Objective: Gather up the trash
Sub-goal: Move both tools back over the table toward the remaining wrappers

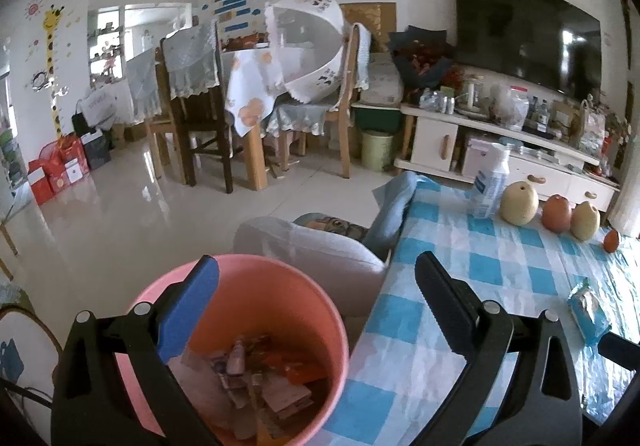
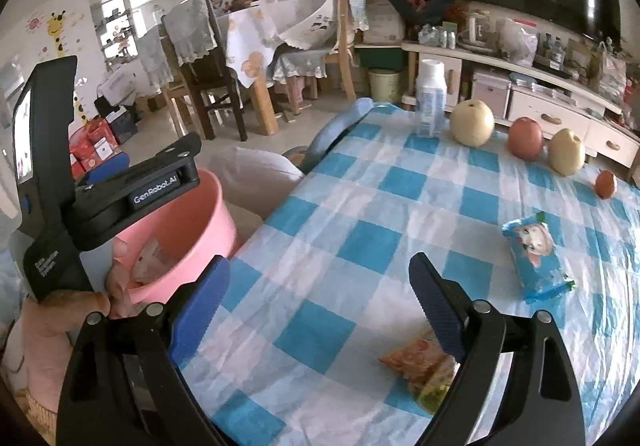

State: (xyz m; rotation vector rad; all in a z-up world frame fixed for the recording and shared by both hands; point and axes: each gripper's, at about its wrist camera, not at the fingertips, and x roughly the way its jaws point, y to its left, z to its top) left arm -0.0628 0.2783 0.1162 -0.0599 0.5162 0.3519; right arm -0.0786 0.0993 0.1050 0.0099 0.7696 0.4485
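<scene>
A pink bin [image 1: 276,306] with several wrappers and scraps of paper inside stands beside the left edge of the checked table [image 1: 500,270]. My left gripper [image 1: 316,302] hangs open above the bin's rim, empty. In the right wrist view the bin [image 2: 192,230] shows behind the left gripper, held by a hand [image 2: 116,286]. My right gripper [image 2: 320,294] is open over the table [image 2: 360,206], nothing between its fingers. An orange snack wrapper [image 2: 424,366] lies under its right finger. A blue snack packet [image 2: 534,254] lies further right; it also shows as a blue packet [image 1: 588,310] in the left view.
At the table's far edge stand a white and blue bottle [image 2: 430,102], two pale pears [image 2: 472,122], an apple [image 2: 525,138] and a small orange fruit [image 2: 605,184]. A grey cushion [image 1: 316,250] sits behind the bin. Chairs, a dining table [image 1: 248,86] and a TV cabinet [image 1: 500,142] lie beyond.
</scene>
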